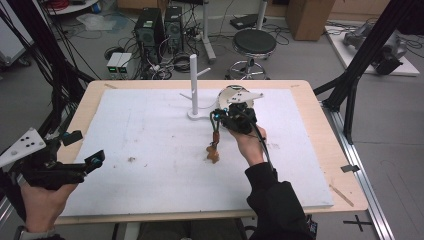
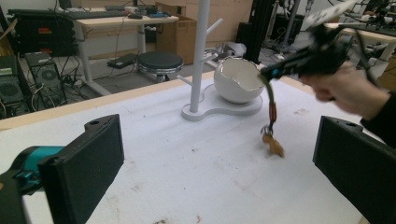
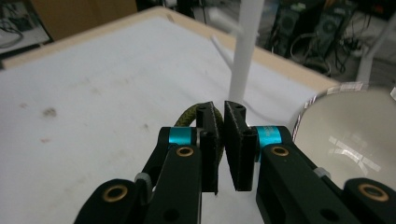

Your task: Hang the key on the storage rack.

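My right gripper point(image 1: 216, 116) hovers over the middle of the white mat, shut on an olive-green cord point(image 2: 271, 107). From the cord dangles a small brown charm point(image 1: 213, 154), its lower end at the mat's surface. The loop of the cord point(image 3: 187, 116) pokes out beside the nearly closed jaws of the right gripper point(image 3: 222, 140). My left gripper point(image 1: 84, 148) is held at the mat's near left edge, open and holding nothing. Its wide-apart jaws frame the left gripper view point(image 2: 219, 172), which looks toward the right gripper point(image 2: 268, 72) and the charm point(image 2: 273, 145).
A white peg stand point(image 1: 193, 85) rises at the back middle of the mat, its base shared with a white bowl-like shell point(image 2: 239, 79). The shell point(image 3: 345, 130) lies just beyond and right of my right gripper. A wooden table edge point(image 1: 320, 115) surrounds the mat.
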`<state>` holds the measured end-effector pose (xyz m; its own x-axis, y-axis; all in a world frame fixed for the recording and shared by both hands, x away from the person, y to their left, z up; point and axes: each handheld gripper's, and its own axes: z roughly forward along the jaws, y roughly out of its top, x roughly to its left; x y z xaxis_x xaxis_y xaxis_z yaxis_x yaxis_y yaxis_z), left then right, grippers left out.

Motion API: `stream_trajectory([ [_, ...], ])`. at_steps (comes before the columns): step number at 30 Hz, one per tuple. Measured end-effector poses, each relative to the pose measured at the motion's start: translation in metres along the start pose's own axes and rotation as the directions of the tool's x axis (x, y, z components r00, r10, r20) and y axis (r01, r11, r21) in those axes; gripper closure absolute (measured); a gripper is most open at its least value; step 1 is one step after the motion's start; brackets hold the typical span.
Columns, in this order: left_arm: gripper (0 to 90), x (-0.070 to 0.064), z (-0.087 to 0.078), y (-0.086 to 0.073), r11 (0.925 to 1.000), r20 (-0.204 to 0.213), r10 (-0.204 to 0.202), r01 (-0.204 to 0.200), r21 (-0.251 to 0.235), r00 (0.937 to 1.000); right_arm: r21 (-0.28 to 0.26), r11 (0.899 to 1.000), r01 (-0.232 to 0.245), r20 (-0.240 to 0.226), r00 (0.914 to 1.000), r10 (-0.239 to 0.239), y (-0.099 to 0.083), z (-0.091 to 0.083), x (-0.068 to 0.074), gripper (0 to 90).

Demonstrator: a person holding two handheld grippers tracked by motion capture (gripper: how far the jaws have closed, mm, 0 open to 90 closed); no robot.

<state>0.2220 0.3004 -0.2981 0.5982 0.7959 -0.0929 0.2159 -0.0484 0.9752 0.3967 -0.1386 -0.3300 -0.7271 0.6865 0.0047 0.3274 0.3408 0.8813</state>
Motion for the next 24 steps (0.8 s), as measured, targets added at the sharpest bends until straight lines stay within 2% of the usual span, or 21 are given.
stream_trajectory([
  [6, 2.3, 0.001, 0.002, -0.001, 1.0, 0.001, 0.0, 0.0, 0.003, 1.0, -0.041, 0.997, 0.061, -0.034, 0.9975, -0.063, 0.038, -0.029, 0.008, 84.9],
  [11, 2.3, 0.001, 0.001, 0.0, 1.0, 0.002, -0.002, 0.002, 0.002, 1.0, -0.028, 0.996, 0.087, -0.043, 0.9952, -0.088, 0.055, -0.036, 0.011, 84.9],
  [15, 2.3, 0.001, 0.0, 0.0, 1.0, 0.003, -0.002, 0.002, 0.0, 1.0, -0.014, 0.996, 0.087, -0.046, 0.9951, -0.088, 0.061, -0.029, 0.011, 84.9],
  [19, 2.3, 0.003, 0.0, 0.0, 1.0, 0.007, -0.008, 0.008, -0.004, 0.9999, 0.004, 0.996, 0.087, -0.055, 0.9947, -0.087, 0.066, -0.014, 0.01, 84.9],
  [24, 2.3, 0.006, -0.002, -0.001, 0.9999, -0.001, -0.01, 0.01, -0.01, 0.9999, -0.001, 0.997, 0.081, -0.071, 0.9942, -0.081, 0.078, 0.001, 0.012, 84.9],
])
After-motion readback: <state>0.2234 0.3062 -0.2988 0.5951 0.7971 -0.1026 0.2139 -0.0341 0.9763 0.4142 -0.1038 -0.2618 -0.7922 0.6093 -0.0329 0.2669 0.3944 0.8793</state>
